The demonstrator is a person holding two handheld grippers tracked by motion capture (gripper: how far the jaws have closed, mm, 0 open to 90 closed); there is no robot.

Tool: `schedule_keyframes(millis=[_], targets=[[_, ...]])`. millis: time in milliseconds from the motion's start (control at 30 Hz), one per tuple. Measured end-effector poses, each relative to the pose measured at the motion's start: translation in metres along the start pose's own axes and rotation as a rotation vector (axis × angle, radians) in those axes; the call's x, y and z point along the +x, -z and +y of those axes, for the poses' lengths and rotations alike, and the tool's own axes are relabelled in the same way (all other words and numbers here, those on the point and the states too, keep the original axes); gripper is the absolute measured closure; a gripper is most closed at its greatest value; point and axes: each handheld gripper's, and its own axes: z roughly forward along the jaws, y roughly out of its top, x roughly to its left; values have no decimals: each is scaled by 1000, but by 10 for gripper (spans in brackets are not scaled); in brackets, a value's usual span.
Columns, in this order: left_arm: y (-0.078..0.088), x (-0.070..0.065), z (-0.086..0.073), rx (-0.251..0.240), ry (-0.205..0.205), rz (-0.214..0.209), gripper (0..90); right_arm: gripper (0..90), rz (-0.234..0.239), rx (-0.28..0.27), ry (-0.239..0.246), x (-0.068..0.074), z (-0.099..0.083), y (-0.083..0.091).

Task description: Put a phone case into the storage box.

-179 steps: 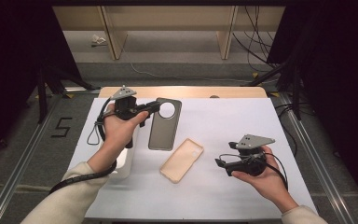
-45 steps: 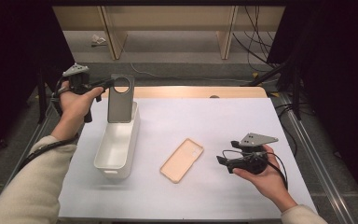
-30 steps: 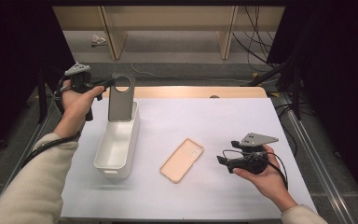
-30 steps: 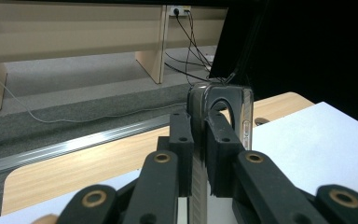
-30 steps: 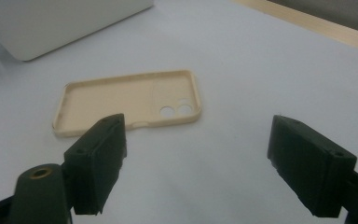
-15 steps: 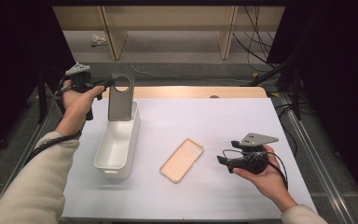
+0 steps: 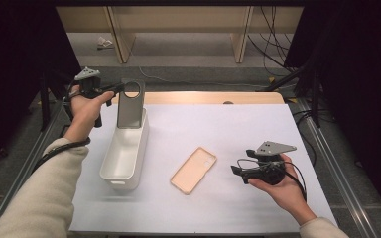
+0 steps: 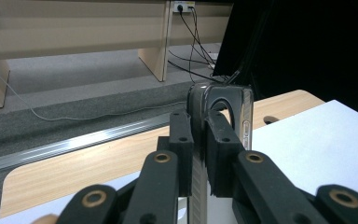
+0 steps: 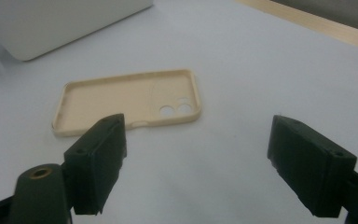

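The left gripper [image 7: 113,89] is clamped on the upper edge of a dark phone case [image 7: 130,103], holding it upright at the far end of the white bin [image 7: 124,154], at about ten o'clock on the white mat [image 7: 228,134]. The case's lower edge seems to sit just inside the bin, though the high view leaves it unclear whether it touches the rim. The grip is thin and near one edge, so the case could swing or slip as the jaws part and tip outside, or catch on the wall. The right gripper [image 9: 196,163] rests at four o'clock, jaws wide apart, near the beige phone case [image 7: 194,169] lying flat mid-mat.
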Motion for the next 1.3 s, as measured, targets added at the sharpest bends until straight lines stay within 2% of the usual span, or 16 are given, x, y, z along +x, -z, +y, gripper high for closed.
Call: schedule_keyframes(millis=[800,1300], targets=[[-6,3,-4,9,-1,7,819,206,-1,-1,-3,0,0,0],[-16,6,-13,32,2,8,818,206,1,0,-1,0,0,0]])
